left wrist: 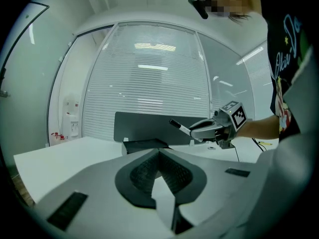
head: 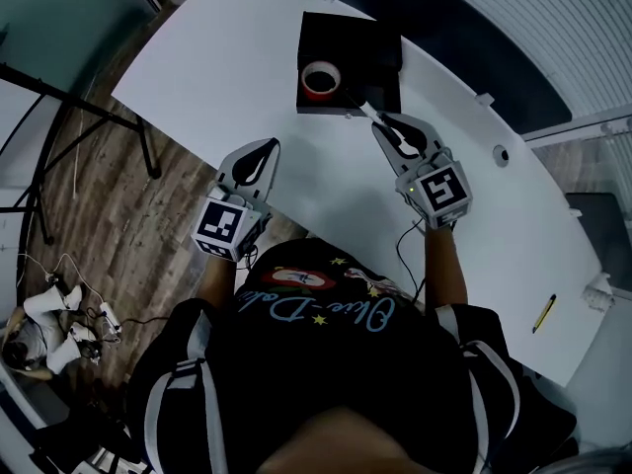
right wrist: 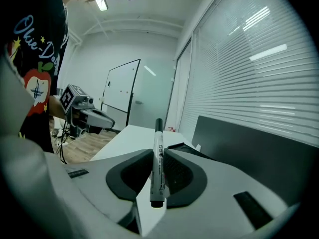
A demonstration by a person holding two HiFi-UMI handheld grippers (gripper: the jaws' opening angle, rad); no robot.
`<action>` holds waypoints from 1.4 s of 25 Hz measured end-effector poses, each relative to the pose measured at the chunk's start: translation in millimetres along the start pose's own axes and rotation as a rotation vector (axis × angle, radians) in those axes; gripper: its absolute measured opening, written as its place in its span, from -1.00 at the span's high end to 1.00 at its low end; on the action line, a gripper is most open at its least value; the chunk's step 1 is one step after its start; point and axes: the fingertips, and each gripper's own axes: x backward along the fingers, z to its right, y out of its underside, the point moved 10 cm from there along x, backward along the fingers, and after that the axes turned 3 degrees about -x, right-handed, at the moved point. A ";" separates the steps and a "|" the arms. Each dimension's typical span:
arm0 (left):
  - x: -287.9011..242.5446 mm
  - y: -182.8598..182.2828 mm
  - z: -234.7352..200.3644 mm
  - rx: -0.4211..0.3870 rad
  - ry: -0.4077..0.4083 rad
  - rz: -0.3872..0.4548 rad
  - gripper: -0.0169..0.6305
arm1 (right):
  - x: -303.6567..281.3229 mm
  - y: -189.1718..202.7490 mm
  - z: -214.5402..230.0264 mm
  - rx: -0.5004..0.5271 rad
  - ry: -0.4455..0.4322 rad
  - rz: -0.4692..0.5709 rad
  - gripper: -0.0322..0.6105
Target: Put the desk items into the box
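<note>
Head view: a white desk (head: 227, 57) carries a black box (head: 375, 52) with a red tape roll (head: 321, 79) inside; the rest of the box's dark inside is hard to make out. The right gripper (head: 390, 131) pinches a white marker (head: 363, 107) whose black end reaches over the box's near rim. The left gripper (head: 259, 156) hovers at the desk's near edge. A thin yellow item (head: 543, 313) lies far right, too small to identify.

Left gripper view: its jaws are pressed together on nothing and hide most of the box.

Right gripper view: the jaws clamp the marker's barrel, and the box barely shows past them.
</note>
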 end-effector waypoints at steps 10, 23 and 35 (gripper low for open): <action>-4.7 6.4 -10.2 0.013 -0.024 -0.064 0.96 | -24.5 7.2 19.3 0.019 -0.070 -0.033 0.68; -46.7 -8.3 -45.3 -0.014 0.067 -0.046 0.96 | -78.4 16.9 24.6 0.092 -0.147 -0.149 0.68; -47.0 -0.2 -62.2 0.016 0.032 -0.074 0.96 | -121.6 43.0 24.9 0.288 -0.291 -0.320 0.68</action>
